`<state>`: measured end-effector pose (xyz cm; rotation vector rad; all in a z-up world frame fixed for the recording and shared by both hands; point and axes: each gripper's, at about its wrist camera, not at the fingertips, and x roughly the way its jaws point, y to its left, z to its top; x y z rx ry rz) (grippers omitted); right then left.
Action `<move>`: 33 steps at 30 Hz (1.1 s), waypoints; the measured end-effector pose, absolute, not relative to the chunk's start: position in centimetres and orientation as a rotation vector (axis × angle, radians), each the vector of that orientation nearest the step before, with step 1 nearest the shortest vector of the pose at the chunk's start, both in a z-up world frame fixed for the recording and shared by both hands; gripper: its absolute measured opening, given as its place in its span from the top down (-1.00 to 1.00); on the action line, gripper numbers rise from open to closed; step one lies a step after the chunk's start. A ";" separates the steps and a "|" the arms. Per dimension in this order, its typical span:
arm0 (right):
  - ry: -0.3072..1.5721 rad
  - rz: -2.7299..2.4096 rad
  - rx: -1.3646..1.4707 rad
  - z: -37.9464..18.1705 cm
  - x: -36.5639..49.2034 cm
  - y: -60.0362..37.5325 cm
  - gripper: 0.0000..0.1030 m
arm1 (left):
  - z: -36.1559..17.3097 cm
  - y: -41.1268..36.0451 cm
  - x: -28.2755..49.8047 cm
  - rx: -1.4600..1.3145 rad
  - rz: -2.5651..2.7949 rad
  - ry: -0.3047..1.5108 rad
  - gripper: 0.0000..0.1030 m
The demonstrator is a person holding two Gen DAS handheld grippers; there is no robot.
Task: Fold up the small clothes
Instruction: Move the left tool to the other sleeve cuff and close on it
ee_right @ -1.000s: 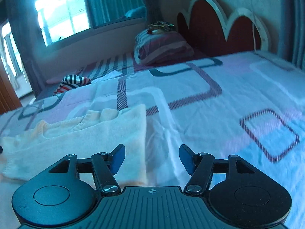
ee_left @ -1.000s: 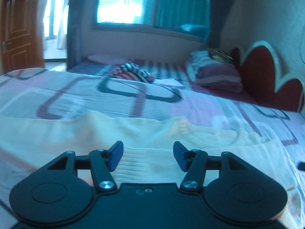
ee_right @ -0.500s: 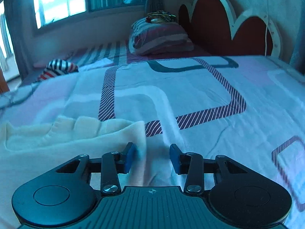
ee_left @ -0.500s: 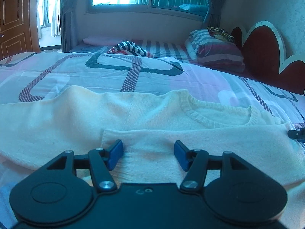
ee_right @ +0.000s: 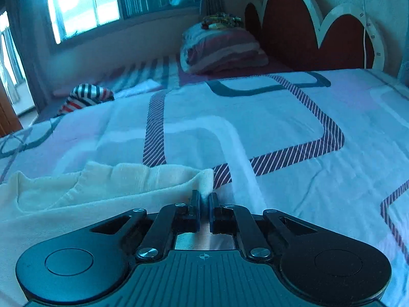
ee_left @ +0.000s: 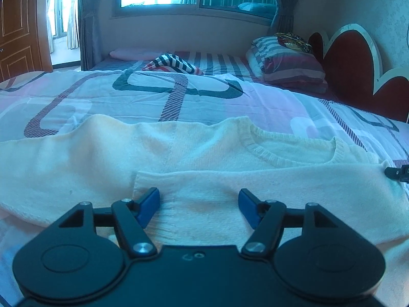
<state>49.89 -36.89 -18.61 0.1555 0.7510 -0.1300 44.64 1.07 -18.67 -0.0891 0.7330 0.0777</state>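
A cream knit sweater [ee_left: 204,153] lies flat on the patterned bedspread [ee_left: 153,97], neckline to the right and one sleeve folded across its body. My left gripper [ee_left: 198,202] hovers low over that sleeve near its cuff. Its jaws are opening, the blue pads [ee_left: 149,200] stand wide apart, and the knit lies between them unpinched. In the right wrist view my right gripper [ee_right: 203,199] is shut on the sweater [ee_right: 102,186], with a bunched corner of its edge pinched between the pads. Its black tip [ee_left: 398,172] shows at the sweater's right edge in the left wrist view.
A striped garment [ee_left: 173,64] lies at the far side of the bed. Folded striped bedding [ee_left: 286,64] is stacked against a red scalloped headboard [ee_left: 352,61]. A wooden door [ee_left: 18,25] stands at far left. Bare bedspread [ee_right: 294,133] stretches right of the sweater.
My right gripper slid left to the sweater's edge and closed on it. My left gripper dipped closer to the sweater, and its jaws spread a little wider.
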 end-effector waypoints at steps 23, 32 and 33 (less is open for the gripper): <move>0.710 0.184 0.083 -13.2 40.1 -21.9 -0.14 | -14.1 8.4 36.6 -0.178 0.183 0.736 -0.51; 0.733 0.256 0.048 -13.1 39.6 -15.9 -0.14 | -13.2 13.7 34.5 -0.213 0.268 0.721 -0.52; 0.735 0.261 0.043 -13.1 39.7 -15.3 -0.14 | -13.2 14.4 34.4 -0.220 0.276 0.724 -0.52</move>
